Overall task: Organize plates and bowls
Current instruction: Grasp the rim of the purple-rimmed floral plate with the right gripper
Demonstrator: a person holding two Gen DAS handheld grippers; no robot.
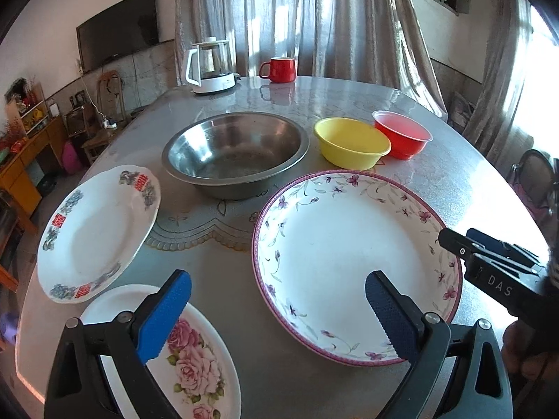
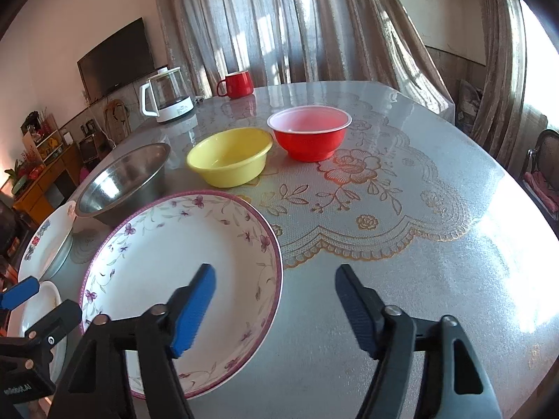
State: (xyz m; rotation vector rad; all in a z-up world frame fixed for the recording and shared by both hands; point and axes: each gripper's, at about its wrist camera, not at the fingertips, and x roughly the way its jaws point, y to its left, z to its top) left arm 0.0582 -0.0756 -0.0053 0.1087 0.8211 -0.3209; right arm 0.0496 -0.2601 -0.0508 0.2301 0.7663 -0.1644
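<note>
Plainly little is sorted yet; every dish lies apart on the table [image 2: 401, 279]; the big purple-flowered plate [image 1: 349, 244] sits near the middle, a rose plate [image 1: 195, 356] at the near left, a blue-and-red patterned plate [image 1: 94, 234] just beyond it overhanging the edge; farther off stand the steel bowl [image 1: 234, 153], yellow bowl [image 1: 349, 146] and red bowl [image 1: 401, 136], unstacked. The left tool [image 1: 277, 312] is spread wide and empty over the flowered plate; the right tool [image 2: 276, 309] is spread too, straddling that plate's right rim without pinching it; stacking all remains.
</note>
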